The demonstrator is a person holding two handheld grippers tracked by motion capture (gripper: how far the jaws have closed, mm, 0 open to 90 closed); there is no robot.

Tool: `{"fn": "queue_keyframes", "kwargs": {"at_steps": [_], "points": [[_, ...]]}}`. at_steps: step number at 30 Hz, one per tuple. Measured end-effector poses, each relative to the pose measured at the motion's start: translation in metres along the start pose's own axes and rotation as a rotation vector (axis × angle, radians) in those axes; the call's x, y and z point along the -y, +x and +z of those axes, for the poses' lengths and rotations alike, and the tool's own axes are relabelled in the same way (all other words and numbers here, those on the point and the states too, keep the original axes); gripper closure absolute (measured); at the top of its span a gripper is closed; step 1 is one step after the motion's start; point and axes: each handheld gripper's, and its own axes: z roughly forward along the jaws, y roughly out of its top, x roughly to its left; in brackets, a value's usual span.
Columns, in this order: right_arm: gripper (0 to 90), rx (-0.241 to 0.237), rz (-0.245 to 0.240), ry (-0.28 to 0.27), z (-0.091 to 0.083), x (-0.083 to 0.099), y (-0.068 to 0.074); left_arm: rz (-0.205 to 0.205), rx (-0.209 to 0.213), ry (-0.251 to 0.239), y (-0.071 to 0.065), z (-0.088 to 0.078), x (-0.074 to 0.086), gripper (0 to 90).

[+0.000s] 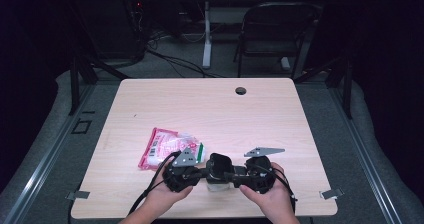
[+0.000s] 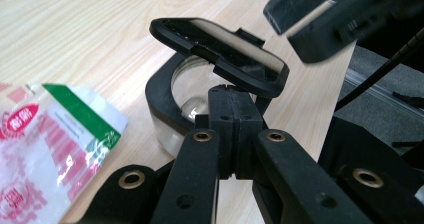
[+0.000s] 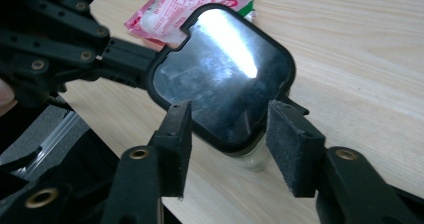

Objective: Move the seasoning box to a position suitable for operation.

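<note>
Black plastic frames the hinged lid (image 3: 222, 79) of a small clear container (image 2: 187, 96), which stands near the front edge of the wooden table (image 1: 210, 109), between the two hands. The lid is tilted up, half open. The left gripper (image 2: 231, 119) has its jaws pressed together on the container's black rim. The right gripper (image 3: 230, 149) is spread, one jaw on each side of the lid. Just beside the container lies a pink and white plastic packet (image 1: 170, 148) with a green corner and a barcode; its writing is too blurred to read.
</note>
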Motion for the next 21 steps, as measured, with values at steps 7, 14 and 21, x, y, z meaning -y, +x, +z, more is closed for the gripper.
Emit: {"fn": "queue_keyframes", "kwargs": {"at_steps": [7,14,21], "points": [[45.1,-0.003,-0.056,-0.006,-0.001,0.003,0.006,0.013,0.000,0.002,-0.003,0.002,-0.013,90.0],[42.3,0.013,-0.089,-0.006,0.002,0.004,0.013,0.012,0.007,-0.003,-0.006,0.003,-0.022,89.8],[46.0,0.074,-0.110,-0.024,0.010,0.006,0.017,0.016,0.019,-0.010,-0.007,0.007,-0.027,88.4]]}}
